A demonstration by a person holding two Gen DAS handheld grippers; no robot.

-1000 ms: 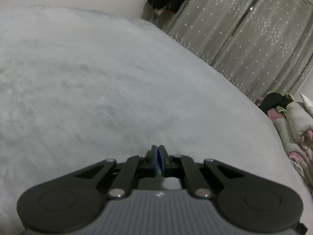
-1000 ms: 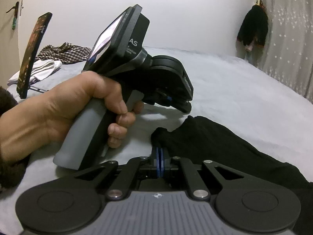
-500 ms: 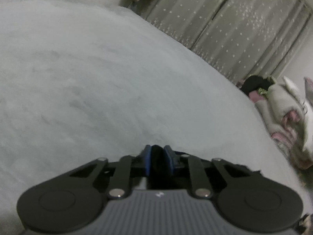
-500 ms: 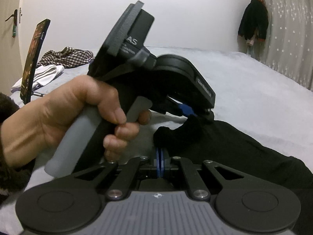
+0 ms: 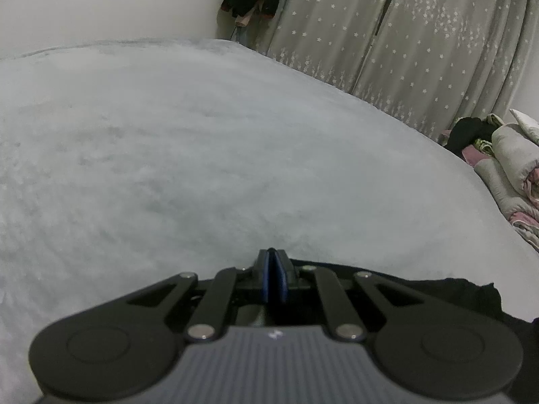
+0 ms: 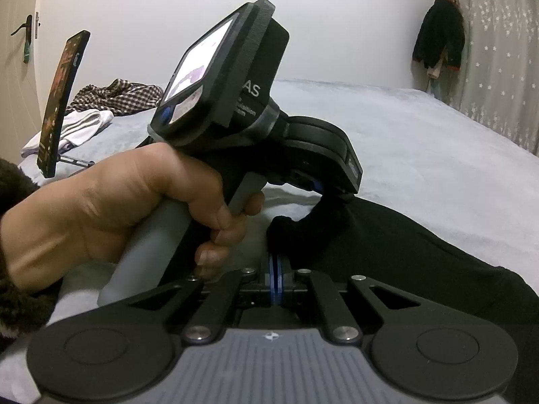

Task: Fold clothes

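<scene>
A black garment (image 6: 421,252) lies on the grey bed (image 6: 421,141), spreading to the right. A person's hand (image 6: 134,202) holds my left gripper (image 6: 328,190), which is shut on a raised fold of the garment's near edge. In the left wrist view the left gripper (image 5: 274,259) shows its blue pads together, with the black garment (image 5: 438,291) trailing below and to the right. My right gripper (image 6: 275,259) sits just below, shut on the garment's corner, which comes down to its tips.
A phone on a stand (image 6: 62,101), a checked cloth (image 6: 118,96) and a white cloth (image 6: 81,124) lie at the bed's far left. A dark jacket (image 6: 438,40) hangs by the starred curtains (image 5: 421,33). Rolled bedding (image 5: 505,168) is heaped at the right.
The left gripper came down onto the garment's edge, closed on it, and now lifts a fold of it, rolling as it goes. The right gripper has stayed put.
</scene>
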